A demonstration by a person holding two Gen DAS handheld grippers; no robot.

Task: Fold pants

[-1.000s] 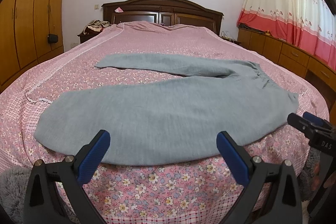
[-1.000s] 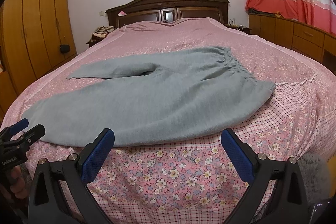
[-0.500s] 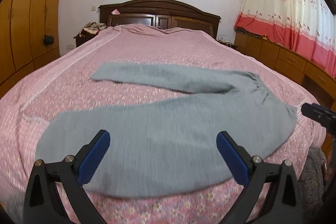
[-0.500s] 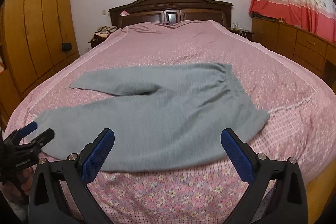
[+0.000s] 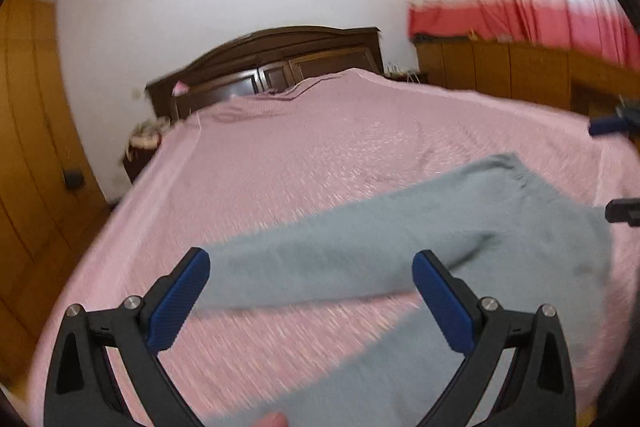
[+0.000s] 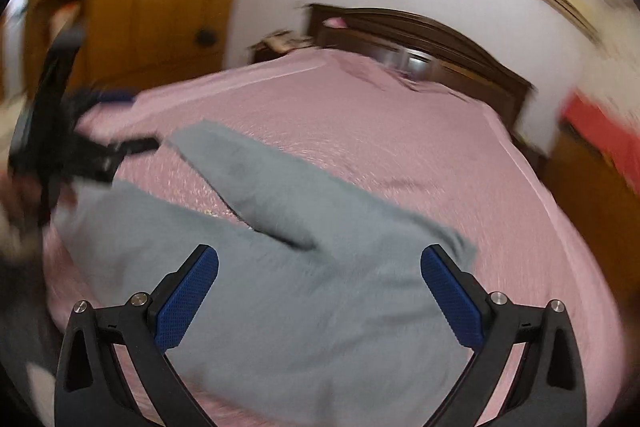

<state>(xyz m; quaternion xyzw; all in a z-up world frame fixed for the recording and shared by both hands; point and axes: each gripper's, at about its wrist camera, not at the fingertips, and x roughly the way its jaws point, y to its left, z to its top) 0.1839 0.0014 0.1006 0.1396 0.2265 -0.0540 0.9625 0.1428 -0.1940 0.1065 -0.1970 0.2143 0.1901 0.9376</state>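
Observation:
Grey pants (image 5: 400,251) lie spread flat on the pink bedspread, legs apart, with the waistband toward the right. Both now views are motion-blurred. My left gripper (image 5: 310,287) is open and empty, above the far leg near its cuff end. My right gripper (image 6: 320,287) is open and empty, above the seat of the pants (image 6: 304,291) near the waistband. The right gripper shows at the right edge of the left wrist view (image 5: 620,167), and the left gripper shows at the left of the right wrist view (image 6: 116,123), near the far leg's cuff.
The large bed (image 5: 320,147) has a dark wooden headboard (image 5: 272,59) at the back. Wooden wardrobes (image 5: 28,147) stand on the left, low wooden cabinets (image 5: 520,67) and a red and white curtain on the right. A cluttered nightstand (image 5: 140,143) sits beside the headboard.
Both grippers have moved forward over the bed and tilted; the left has swung toward the far leg, the right over the seat. Both stay open. The pants have not moved.

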